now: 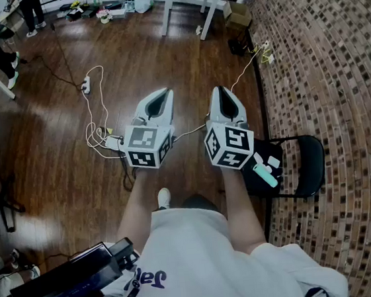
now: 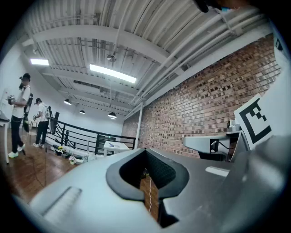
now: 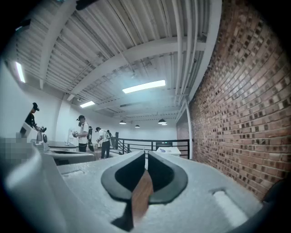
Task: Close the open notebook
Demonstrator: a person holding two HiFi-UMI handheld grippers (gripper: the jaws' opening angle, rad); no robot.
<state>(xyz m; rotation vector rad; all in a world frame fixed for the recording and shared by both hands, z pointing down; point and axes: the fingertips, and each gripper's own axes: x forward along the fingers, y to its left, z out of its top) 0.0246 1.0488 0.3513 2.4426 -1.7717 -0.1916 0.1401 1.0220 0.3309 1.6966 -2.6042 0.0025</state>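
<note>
My left gripper (image 1: pixel 164 93) has its grey jaws pressed together on nothing. My right gripper (image 1: pixel 221 91) is drawn to a thin slit, also empty. Both are held level over the dark wooden floor (image 1: pixel 52 146). I cannot tell where the notebook is.

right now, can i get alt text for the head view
The left gripper and right gripper are held out level side by side, both shut and empty, over a dark wood floor. A brick wall and a black chair are at right.
</note>
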